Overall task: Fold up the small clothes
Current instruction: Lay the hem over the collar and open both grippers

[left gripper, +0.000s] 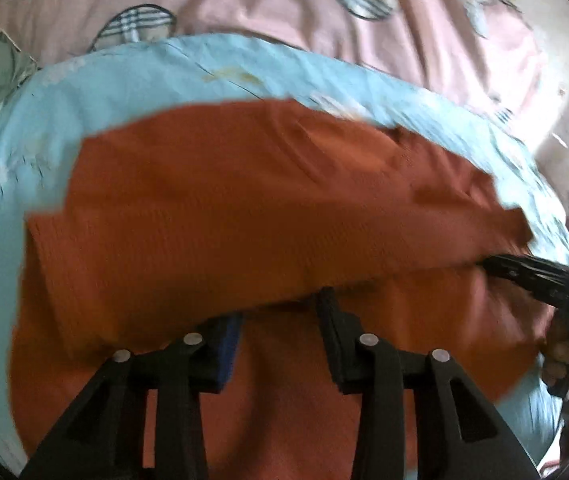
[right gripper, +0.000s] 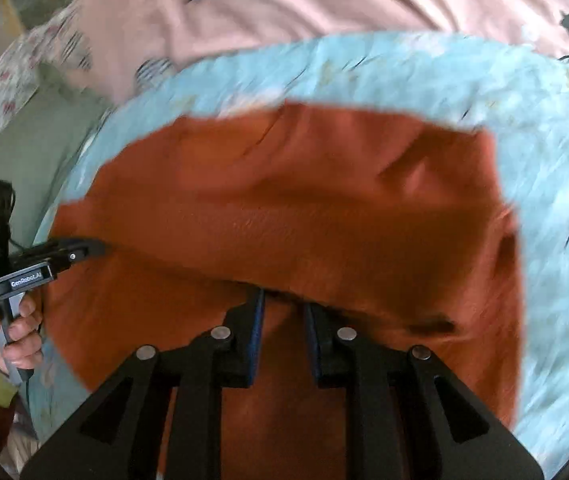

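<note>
A rust-orange garment (left gripper: 244, 200) lies on a light blue cloth (left gripper: 44, 128). It also shows in the right wrist view (right gripper: 304, 208). Its near part is doubled over into a raised fold. My left gripper (left gripper: 280, 312) has its jaws apart, tips under the fold's edge. My right gripper (right gripper: 284, 304) also has its jaws apart, tips at the fold's edge. Each gripper appears in the other's view: the right one (left gripper: 524, 272) at the garment's right side, the left one (right gripper: 72, 252) at its left side. The fingertips are partly hidden by cloth.
The light blue cloth (right gripper: 544, 184) rests on a pink bedsheet (left gripper: 284, 12) with printed patterns. A green cloth (right gripper: 32, 148) lies at the left. A floral fabric (right gripper: 0, 88) is beyond it. The person's hand (right gripper: 16, 328) holds the left gripper's handle.
</note>
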The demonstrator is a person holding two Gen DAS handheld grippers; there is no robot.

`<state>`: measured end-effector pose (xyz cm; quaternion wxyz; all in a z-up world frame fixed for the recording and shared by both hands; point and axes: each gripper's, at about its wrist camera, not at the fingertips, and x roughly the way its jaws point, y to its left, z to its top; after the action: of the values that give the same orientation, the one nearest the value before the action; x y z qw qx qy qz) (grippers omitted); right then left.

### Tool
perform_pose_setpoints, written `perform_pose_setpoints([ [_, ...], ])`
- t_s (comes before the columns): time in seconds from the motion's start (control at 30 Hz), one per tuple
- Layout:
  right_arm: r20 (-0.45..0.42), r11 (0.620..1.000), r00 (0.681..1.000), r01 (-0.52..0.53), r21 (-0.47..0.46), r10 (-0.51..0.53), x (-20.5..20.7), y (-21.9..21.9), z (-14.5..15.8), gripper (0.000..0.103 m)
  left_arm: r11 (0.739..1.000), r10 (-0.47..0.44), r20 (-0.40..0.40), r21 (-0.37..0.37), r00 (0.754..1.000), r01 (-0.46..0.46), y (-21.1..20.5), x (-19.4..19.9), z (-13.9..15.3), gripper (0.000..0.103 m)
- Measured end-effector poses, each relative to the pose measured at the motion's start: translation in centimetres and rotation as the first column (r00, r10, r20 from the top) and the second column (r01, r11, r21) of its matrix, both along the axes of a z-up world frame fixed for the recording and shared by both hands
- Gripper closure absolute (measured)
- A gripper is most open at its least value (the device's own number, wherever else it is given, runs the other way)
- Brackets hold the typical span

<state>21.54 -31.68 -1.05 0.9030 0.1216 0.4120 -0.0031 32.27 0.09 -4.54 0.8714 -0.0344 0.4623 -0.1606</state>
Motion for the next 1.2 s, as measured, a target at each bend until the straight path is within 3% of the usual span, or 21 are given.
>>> perform_pose_setpoints([
  [0.07, 0.029, 0.990, 0.992, 0.122, -0.073, -0.120, 0.5, -1.8, 1.0, 0.083, 0.998, 0.051, 0.014, 0.031, 0.999, -0.052, 1.0, 2.7, 0.6, 0.064],
  [0.17, 0.076, 0.972, 0.970, 0.230, 0.037, -0.232, -0.6, -5.2, 2.0, 0.083, 0.984, 0.164, 0.051, 0.058, 0.985, -0.167, 3.4, 5.2, 1.8, 0.057],
  [0.27, 0.101, 0.967, 0.963, 0.245, 0.073, -0.251, -2.8, -5.6, 2.2, 0.083, 0.965, 0.264, 0.047, -0.017, 0.963, -0.263, 6.7, 5.5, 2.7, 0.054],
  [0.37, 0.100, 0.968, 0.966, 0.226, 0.111, -0.237, -5.4, -4.8, 1.7, 0.083, 0.950, 0.301, 0.035, -0.094, 0.953, -0.297, 8.9, 2.7, 2.7, 0.051],
  [0.6, 0.119, 0.968, 0.974, 0.170, 0.184, -0.194, -9.8, -0.7, 0.4, 0.082, 0.934, 0.291, 0.003, -0.216, 0.957, -0.284, 9.1, -6.7, 1.9, 0.050],
  [0.83, 0.112, 0.967, 0.982, 0.127, 0.221, -0.155, -12.3, 2.3, -0.4, 0.081, 0.923, 0.294, -0.008, -0.258, 0.956, -0.286, 8.8, -14.9, 1.6, 0.042],
  [1.0, 0.100, 0.967, 0.988, 0.088, 0.239, -0.115, -13.1, 4.1, -0.9, 0.077, 0.909, 0.307, -0.035, -0.284, 0.951, -0.304, 9.3, -17.7, 0.5, 0.042],
  [1.2, 0.105, 0.969, 0.992, 0.038, 0.246, -0.066, -13.5, 6.3, -0.8, 0.073, 0.869, 0.351, -0.099, -0.337, 0.931, -0.363, 10.7, -18.0, -1.3, 0.039],
])
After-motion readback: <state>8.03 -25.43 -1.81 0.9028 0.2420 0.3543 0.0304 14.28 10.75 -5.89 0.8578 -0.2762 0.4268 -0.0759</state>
